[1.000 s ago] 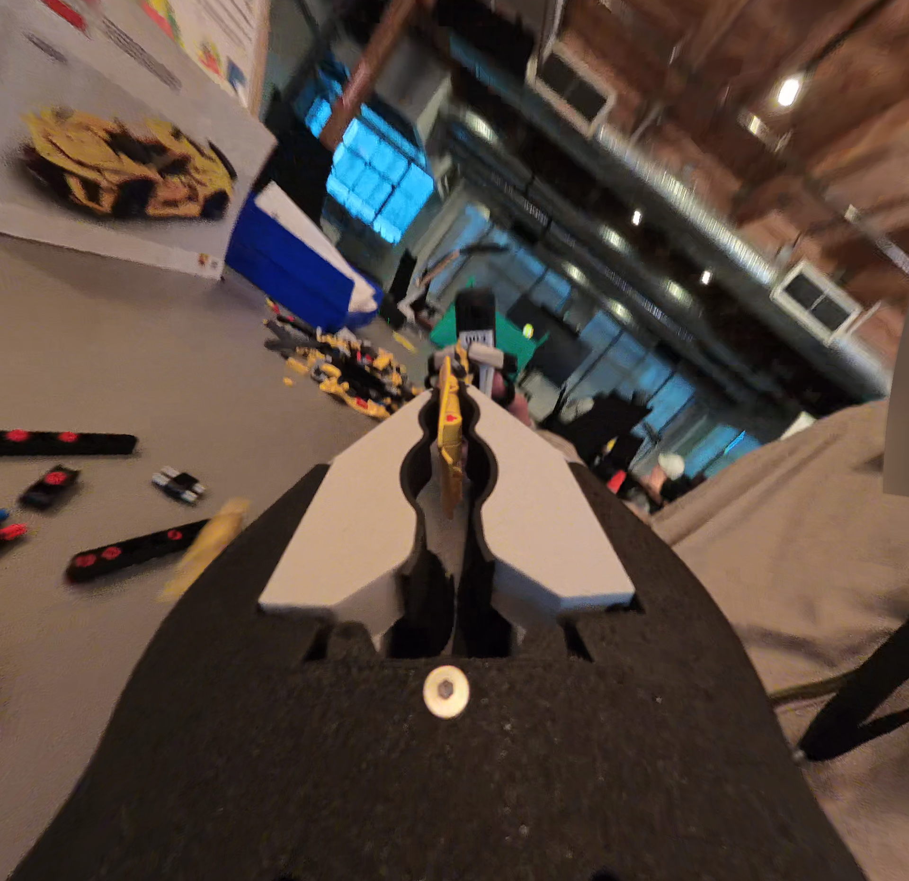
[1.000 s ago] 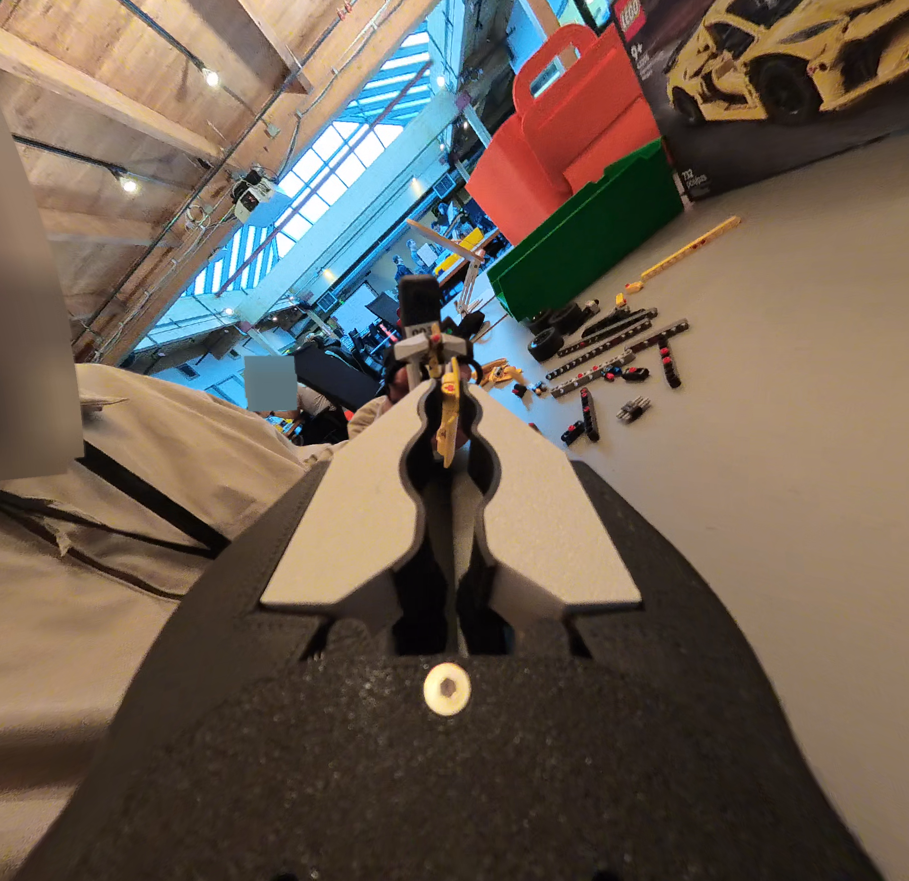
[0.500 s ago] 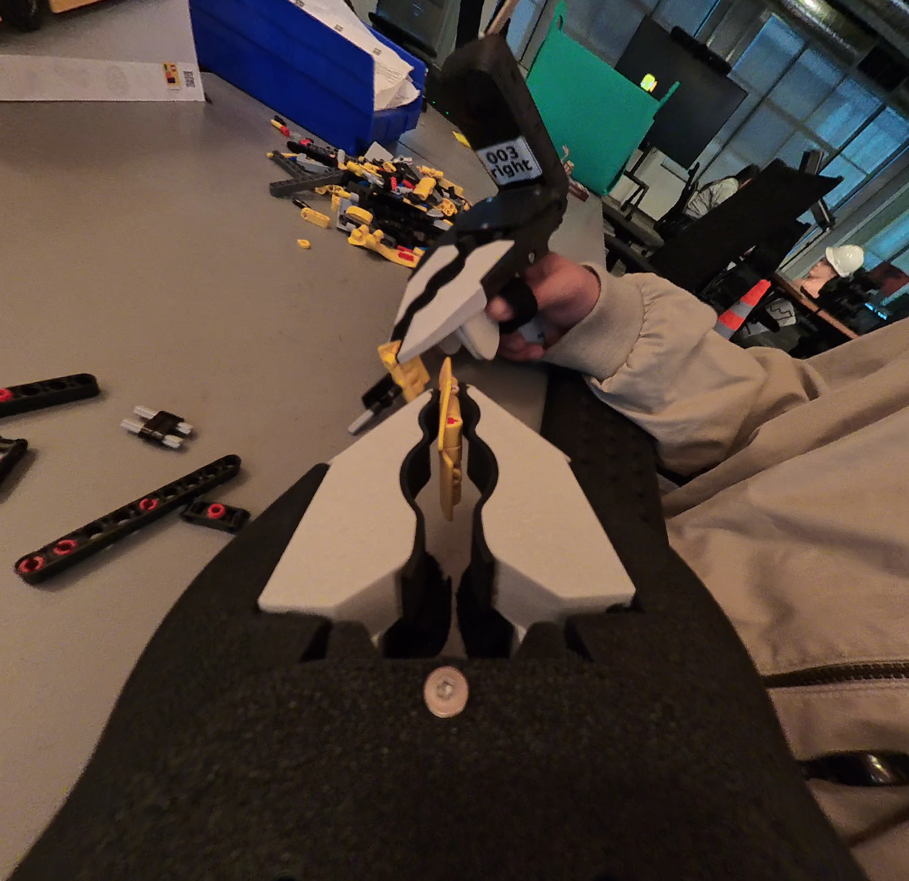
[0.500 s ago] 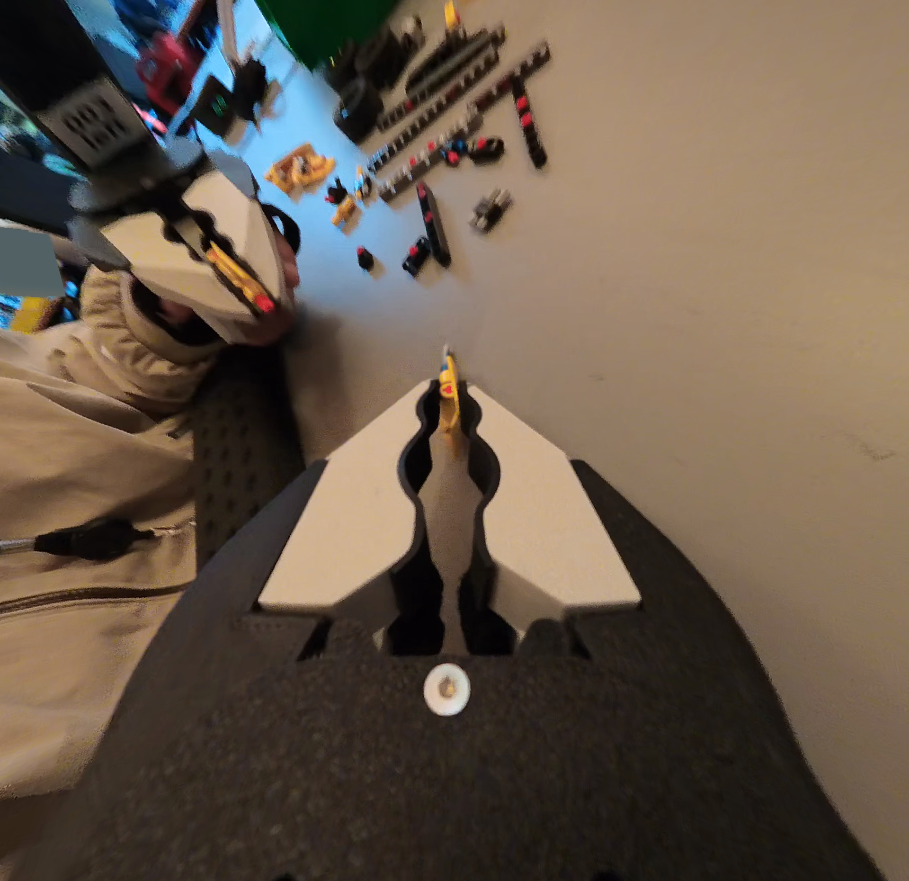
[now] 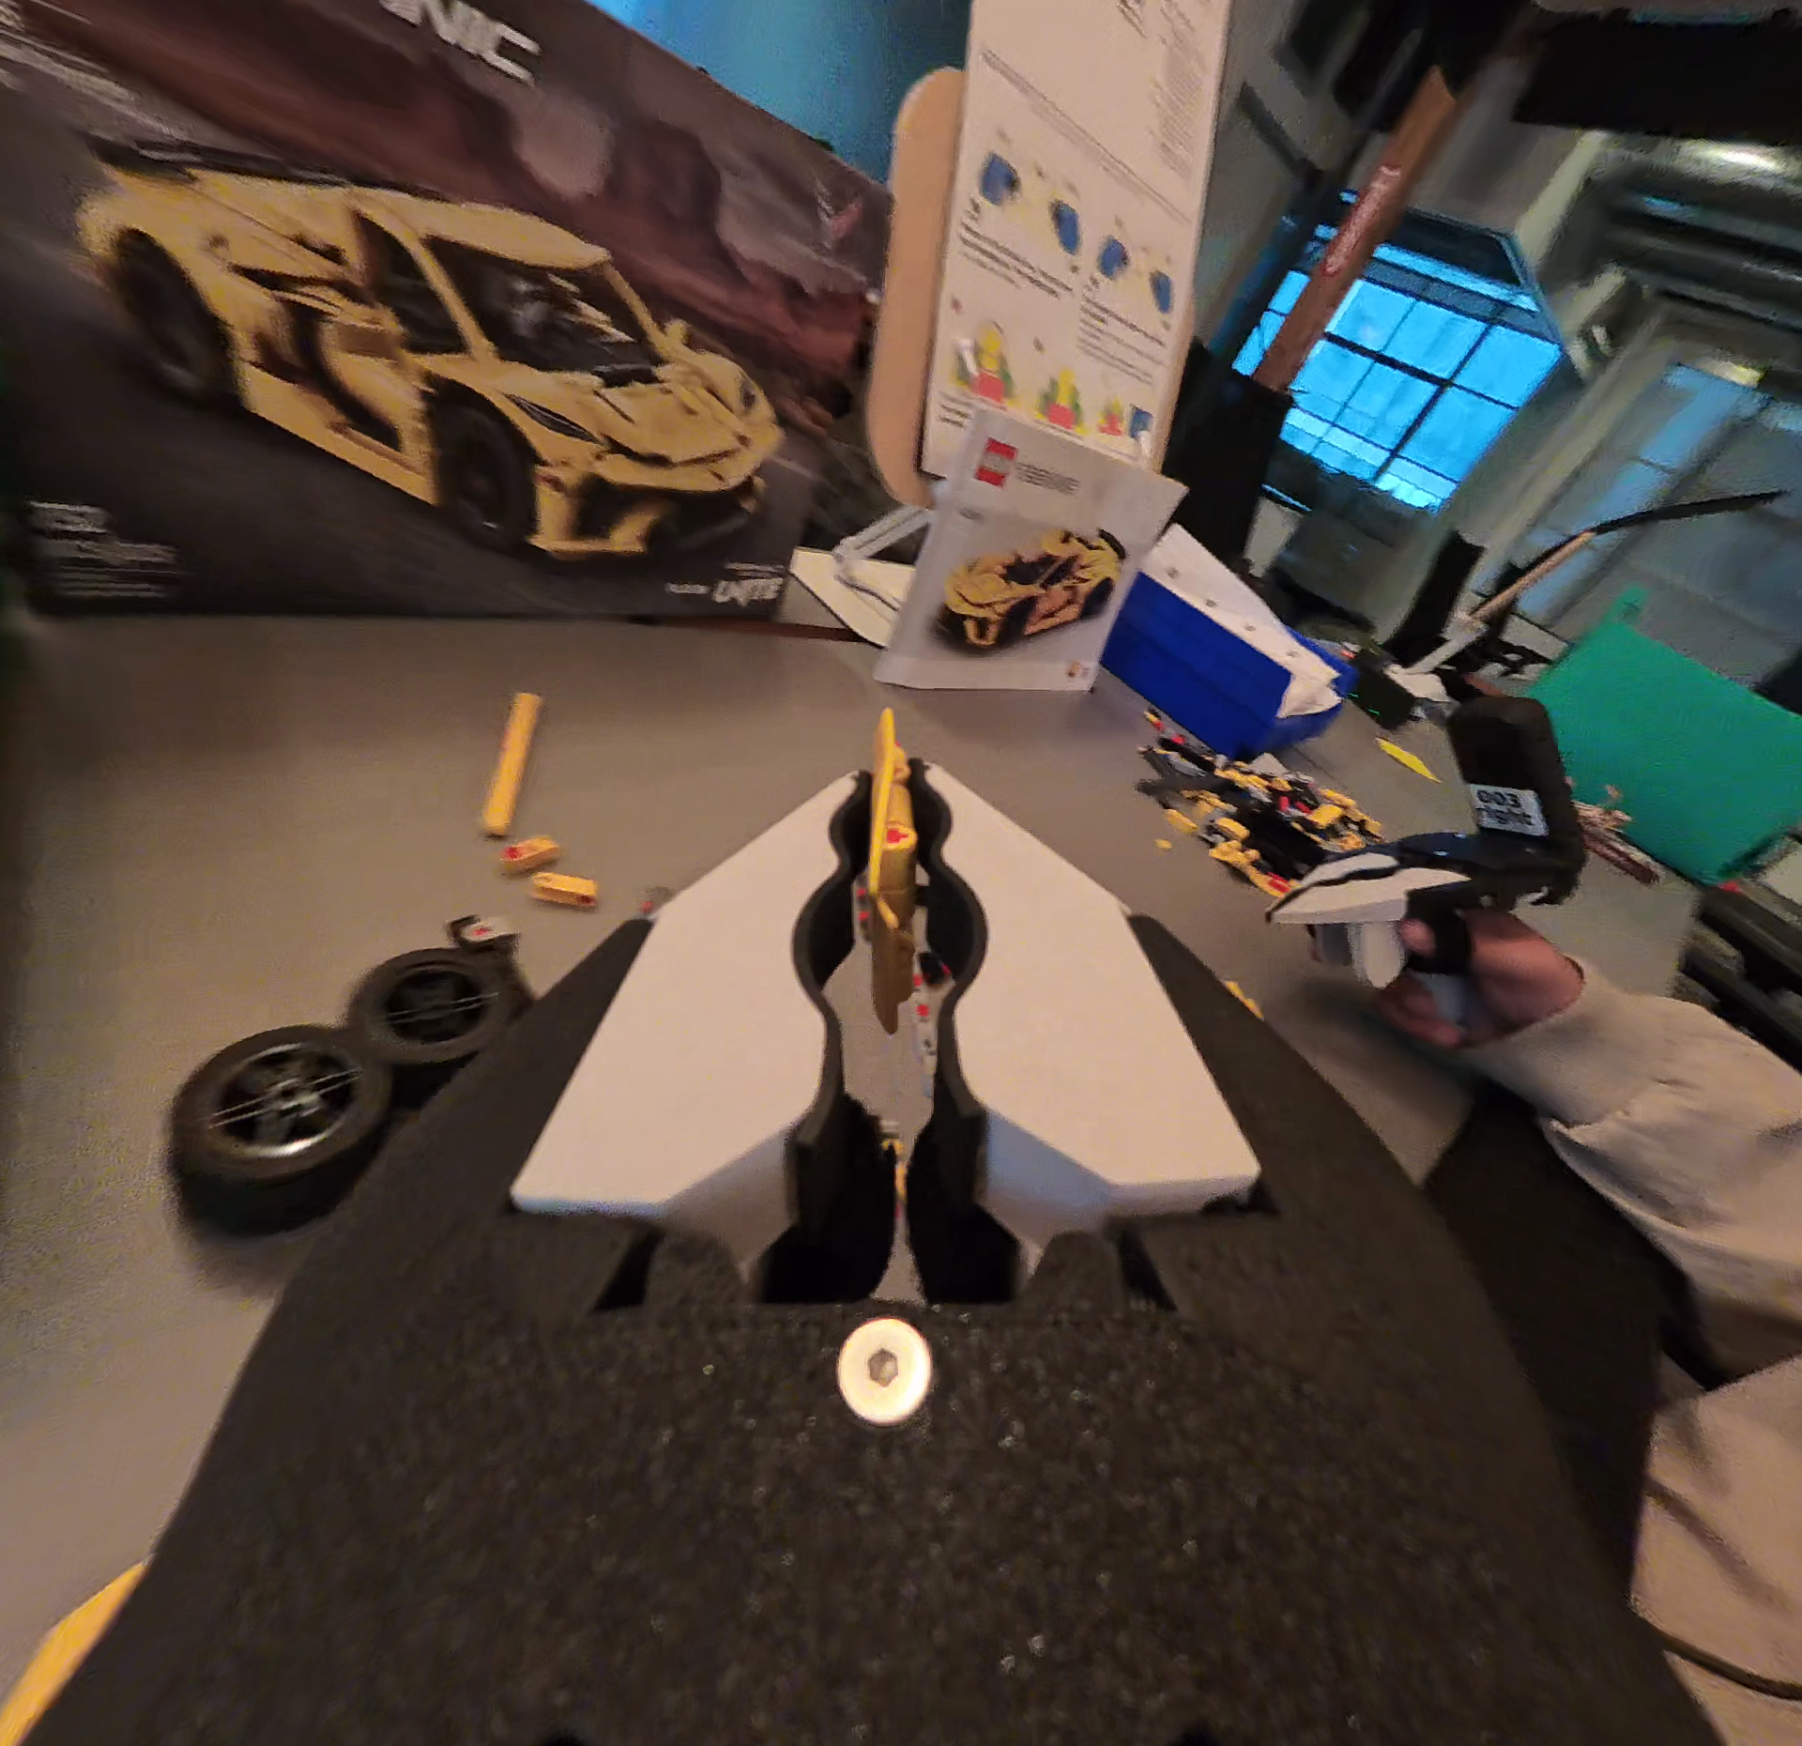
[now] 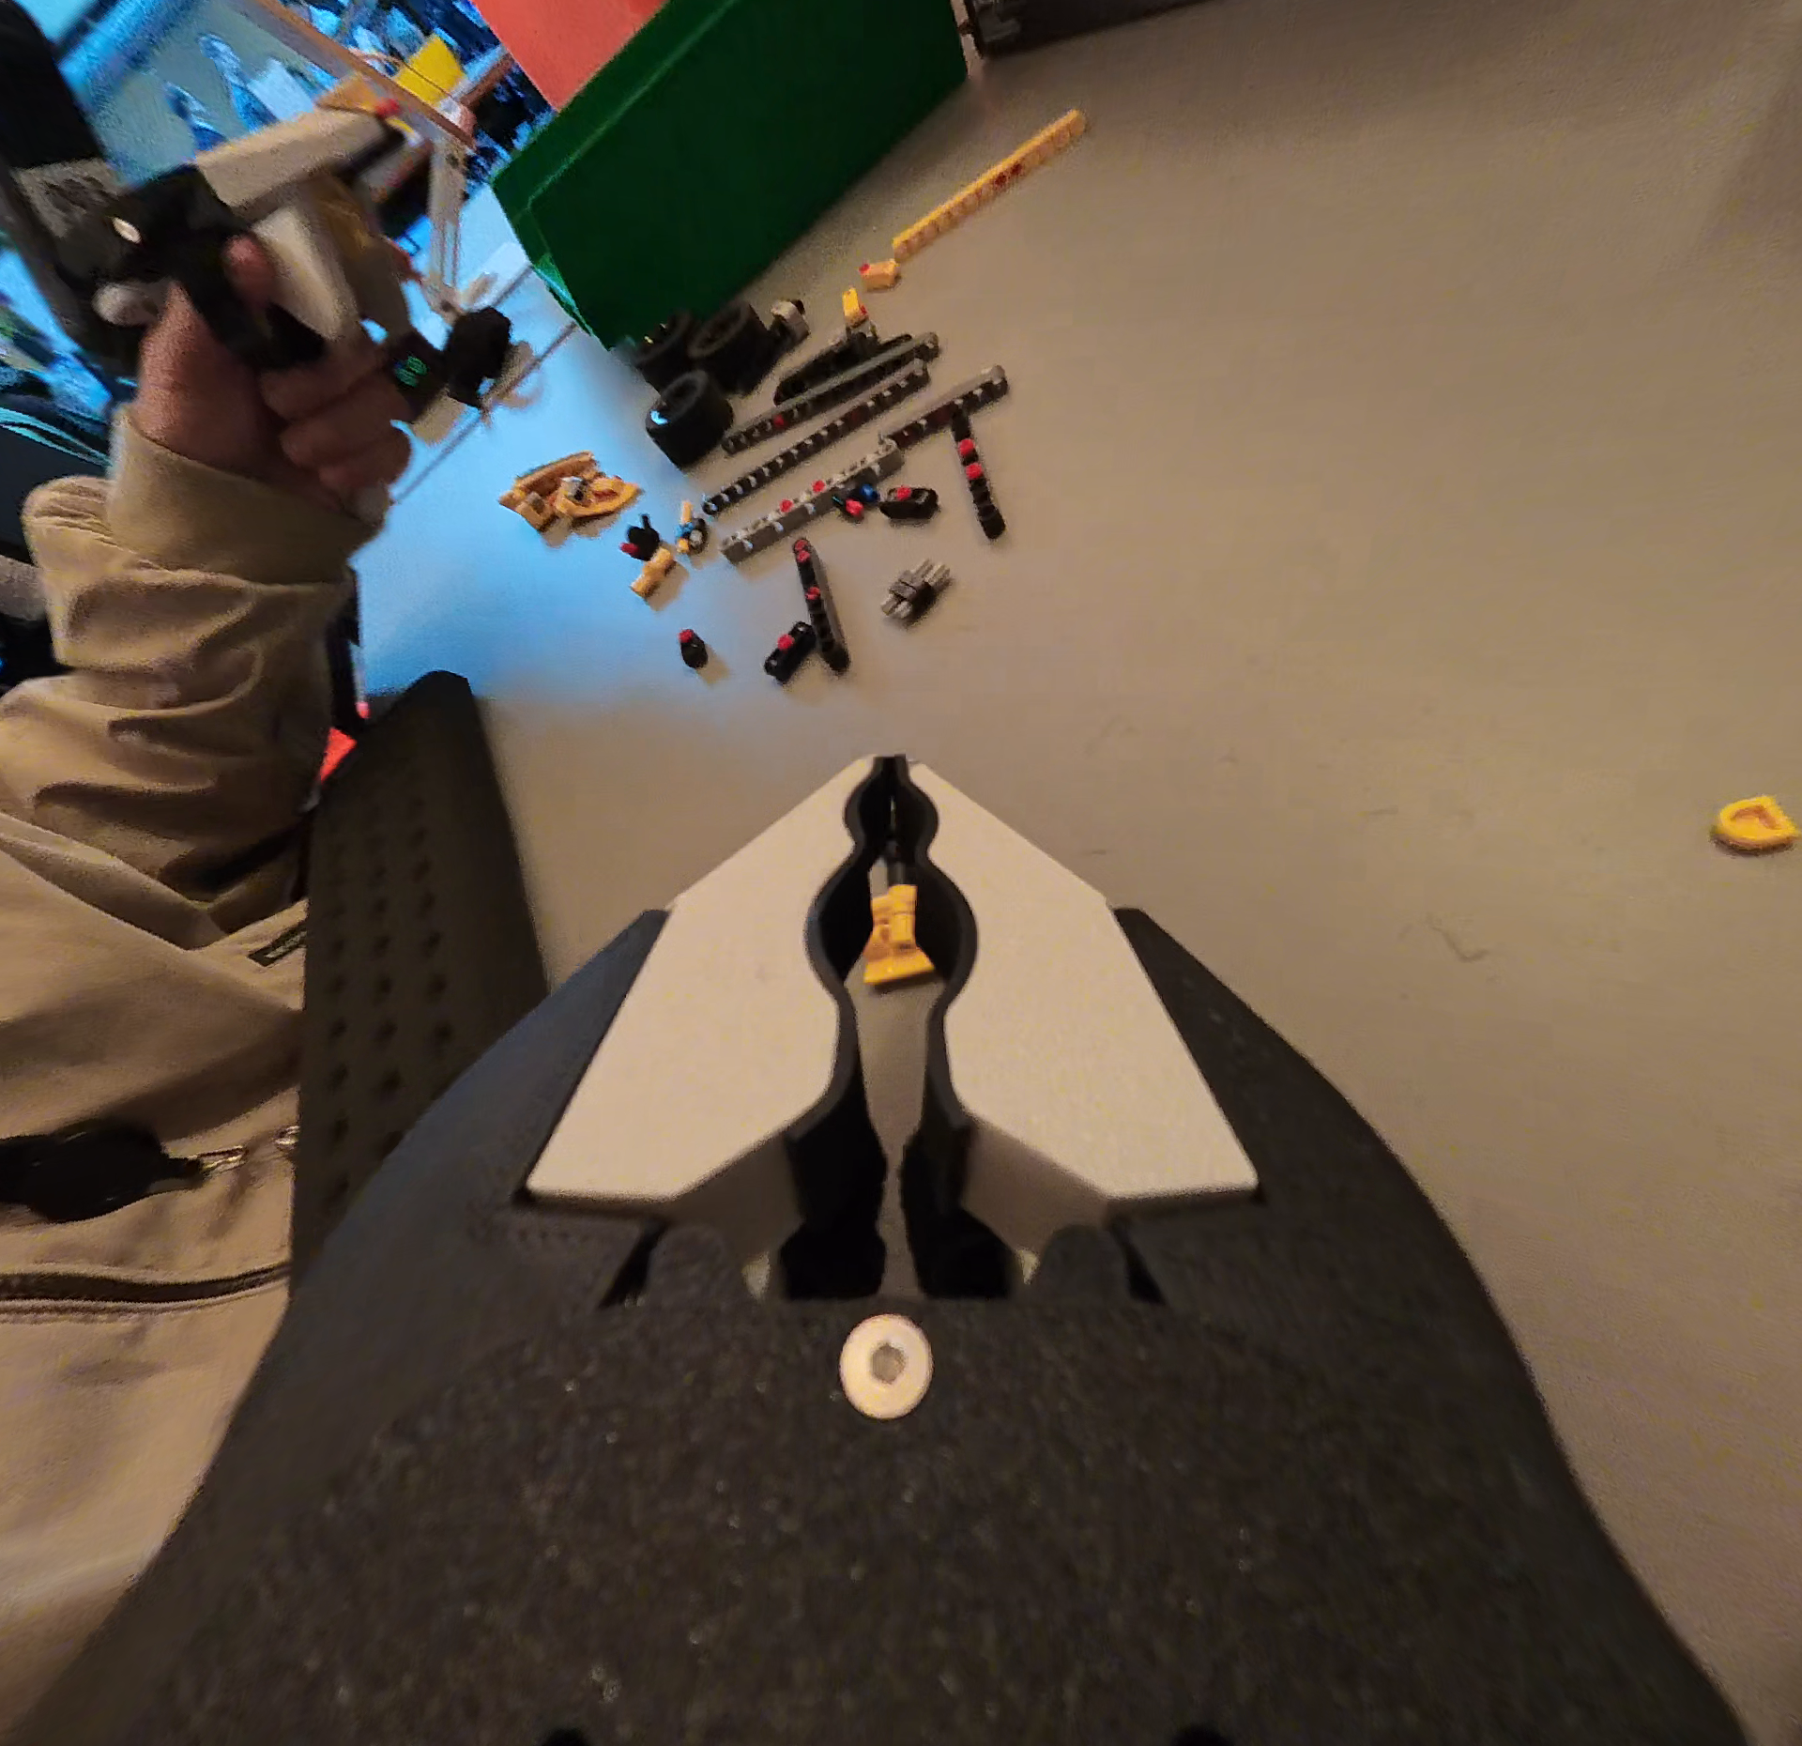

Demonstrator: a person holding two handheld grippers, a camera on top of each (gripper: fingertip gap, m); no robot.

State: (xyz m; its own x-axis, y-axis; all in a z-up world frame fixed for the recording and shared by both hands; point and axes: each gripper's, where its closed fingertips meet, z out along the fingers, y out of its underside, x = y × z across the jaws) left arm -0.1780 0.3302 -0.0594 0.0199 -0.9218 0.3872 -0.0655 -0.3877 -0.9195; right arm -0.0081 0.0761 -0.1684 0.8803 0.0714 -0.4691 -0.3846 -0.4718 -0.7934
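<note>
My left gripper (image 5: 889, 773) is shut on a flat yellow panel piece (image 5: 889, 880), which stands upright between the fingers above the grey table (image 5: 293, 743). My right gripper (image 6: 889, 768) is shut on a small yellow piece with a black pin (image 6: 895, 938), which sits in the hollow behind the fingertips, low over the table (image 6: 1365, 626). The right gripper also shows at the right of the left wrist view (image 5: 1365, 895), held in a hand. The left gripper also shows at the top left of the right wrist view (image 6: 322, 148), raised and blurred.
Two black tyres (image 5: 283, 1104), a yellow beam (image 5: 510, 763), a car-picture box (image 5: 419, 363), a booklet (image 5: 1014, 578), a blue bin (image 5: 1209, 665) and a parts pile (image 5: 1258, 817) lie around. Black beams (image 6: 829, 412), a green bin (image 6: 741, 129) and a yellow curved piece (image 6: 1753, 821) also show. Tip to tip, the grippers are about 35 cm apart.
One second ago both grippers met tip to tip in the air. They have since separated; the right one dropped toward the table and the left one swung to face the box.
</note>
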